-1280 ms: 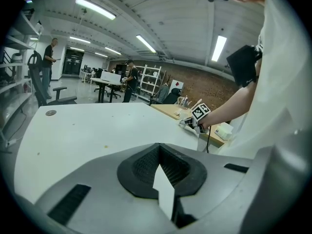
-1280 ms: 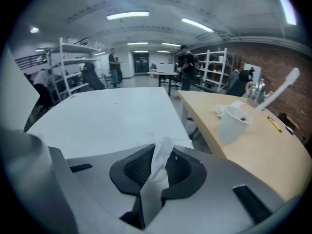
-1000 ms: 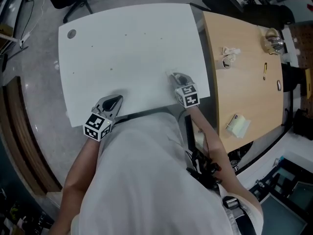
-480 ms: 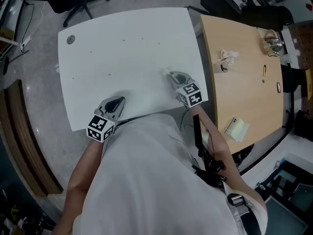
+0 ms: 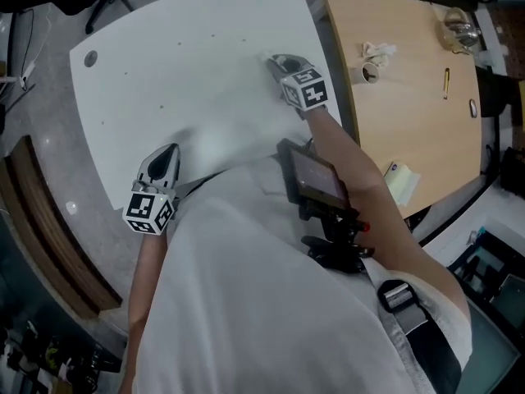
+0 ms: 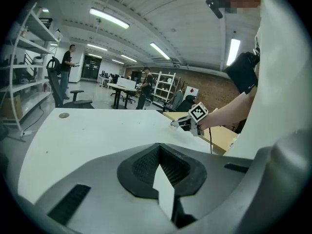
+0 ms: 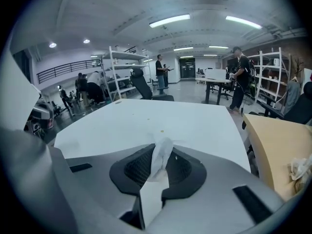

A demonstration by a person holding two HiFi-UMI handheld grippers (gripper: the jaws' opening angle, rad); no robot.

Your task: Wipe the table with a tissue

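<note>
Firstly, tissue (image 7: 161,156): white, crumpled, pinched upright between the black ribbed pads of the right gripper (image 5: 279,60), with a twisted end poking out past the fingertips. It sits over the far right part of the white table (image 5: 189,72), close to that table's right edge. Whether it touches the surface cannot be told.

Right gripper: jaws closed to a narrow gap on the tissue, pointing forward and down; marker cube on its back, forearm behind.

Left gripper (image 5: 167,151): jaws drawn together at the tips, nothing between them. It sits at the near edge of the white table, well apart from the right gripper, and points the same general way.

White table: pale, bare top with a few small dark specks scattered across it; one grey round cap (image 5: 89,57) near the far left corner.

Wooden table (image 5: 410,113): tan top, just beside the white table on the right. It carries a crumpled white wad (image 5: 377,52), a yellow pen (image 5: 446,80) and a pale yellow packet (image 5: 400,183) near its front edge.

Surroundings: grey floor, open shelving, other desks and people standing in the background.
</note>
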